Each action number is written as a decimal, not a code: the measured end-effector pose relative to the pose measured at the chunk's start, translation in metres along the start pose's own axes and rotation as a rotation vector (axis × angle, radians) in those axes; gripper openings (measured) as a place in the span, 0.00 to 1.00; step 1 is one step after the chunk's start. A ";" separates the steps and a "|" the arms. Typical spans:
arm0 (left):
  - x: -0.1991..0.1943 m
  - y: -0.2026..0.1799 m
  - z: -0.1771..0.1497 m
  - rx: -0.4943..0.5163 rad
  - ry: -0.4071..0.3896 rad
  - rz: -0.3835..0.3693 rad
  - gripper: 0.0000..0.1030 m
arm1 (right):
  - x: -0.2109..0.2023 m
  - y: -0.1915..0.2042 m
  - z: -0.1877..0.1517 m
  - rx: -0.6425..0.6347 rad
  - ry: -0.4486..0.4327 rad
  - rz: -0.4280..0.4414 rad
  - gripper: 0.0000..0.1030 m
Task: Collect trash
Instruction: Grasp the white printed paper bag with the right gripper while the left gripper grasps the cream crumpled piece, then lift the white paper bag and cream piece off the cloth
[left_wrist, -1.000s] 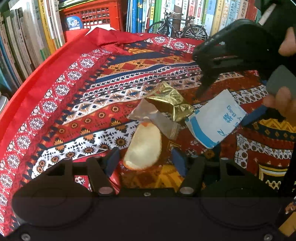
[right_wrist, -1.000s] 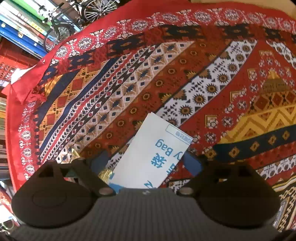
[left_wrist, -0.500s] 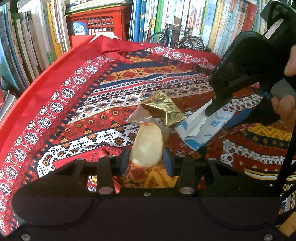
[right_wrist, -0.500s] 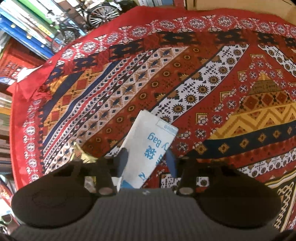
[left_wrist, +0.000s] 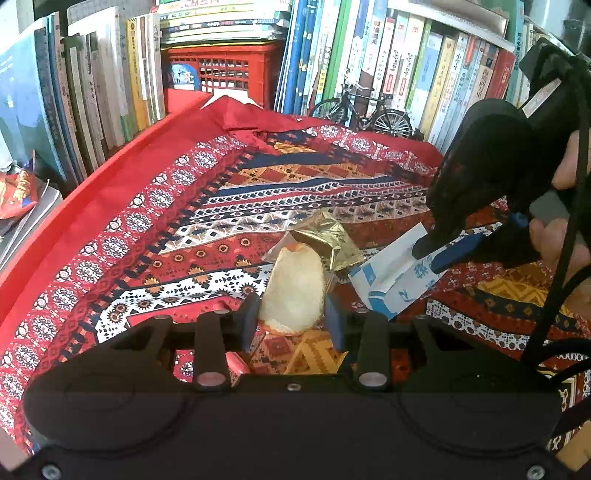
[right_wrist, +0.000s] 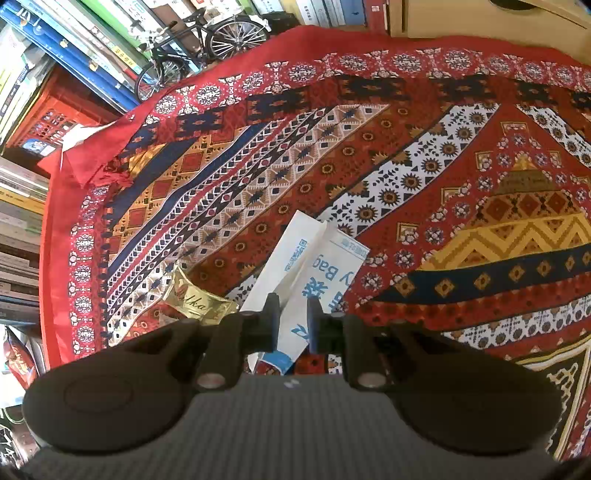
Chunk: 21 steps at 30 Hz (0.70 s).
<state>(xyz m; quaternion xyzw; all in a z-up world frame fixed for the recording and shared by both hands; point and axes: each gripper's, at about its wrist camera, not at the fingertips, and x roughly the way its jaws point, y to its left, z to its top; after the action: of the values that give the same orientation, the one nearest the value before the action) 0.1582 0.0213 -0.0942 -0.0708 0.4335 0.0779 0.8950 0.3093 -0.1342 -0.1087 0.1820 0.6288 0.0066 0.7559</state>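
Both grippers newly clamped (wrapper (left_wrist: 293, 291); bag (right_wrist: 314, 280))

On the patterned cloth (left_wrist: 177, 206) there are three pieces of trash: one clear wrapper with a pale snack (left_wrist: 293, 291), one gold foil wrapper (left_wrist: 328, 236) and one white and blue paper bag (left_wrist: 395, 273). There are two grippers, one red crate (left_wrist: 221, 72) and one model bicycle (left_wrist: 364, 110). The books are too many to count.

A pale cracker in a clear wrapper (left_wrist: 293, 291) lies on the patterned cloth, its clear end pointing away. Touching that far end lies a crumpled gold foil wrapper (left_wrist: 330, 240). Just beside them to the right, a white paper bag with blue print (right_wrist: 314, 273) is folded along its length and tilted up.
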 end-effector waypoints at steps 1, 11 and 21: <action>-0.001 0.000 -0.001 0.001 -0.001 0.000 0.35 | 0.000 0.000 -0.001 0.000 -0.001 0.002 0.17; -0.007 0.016 -0.010 -0.058 0.004 0.019 0.35 | 0.025 0.020 0.004 0.013 0.020 -0.065 0.73; -0.011 0.026 -0.014 -0.068 0.002 0.036 0.35 | 0.045 0.040 0.011 -0.032 0.029 -0.124 0.54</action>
<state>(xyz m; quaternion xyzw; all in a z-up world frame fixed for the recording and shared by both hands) 0.1359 0.0431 -0.0956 -0.0937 0.4328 0.1086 0.8900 0.3382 -0.0893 -0.1389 0.1301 0.6495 -0.0276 0.7486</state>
